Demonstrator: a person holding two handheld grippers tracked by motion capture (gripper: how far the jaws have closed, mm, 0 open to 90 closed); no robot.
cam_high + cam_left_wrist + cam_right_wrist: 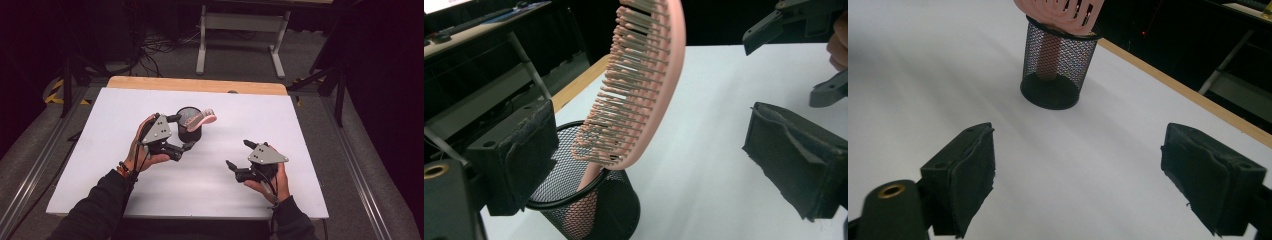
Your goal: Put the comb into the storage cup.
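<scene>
Pink hairbrush point(201, 120) standing in a black mesh cup point(189, 131) near the middle of the white table point(100, 165), a little toward the far side. Handle down inside the cup, seen through the mesh in the right gripper view point(1049, 59); head up and out over the rim. Long axis tilted, not upright: leaning toward the right in the high view, head resting on the cup's rim. Bristles point(624, 95) facing the left gripper's camera. Left gripper point(181, 132) wide open around the cup, one jaw on each side, holding nothing; whether a pad touches the rim, cannot tell. Right gripper point(239, 154) also wide open and empty, low over the bare table, well apart from the cup, jaws pointing toward it.
</scene>
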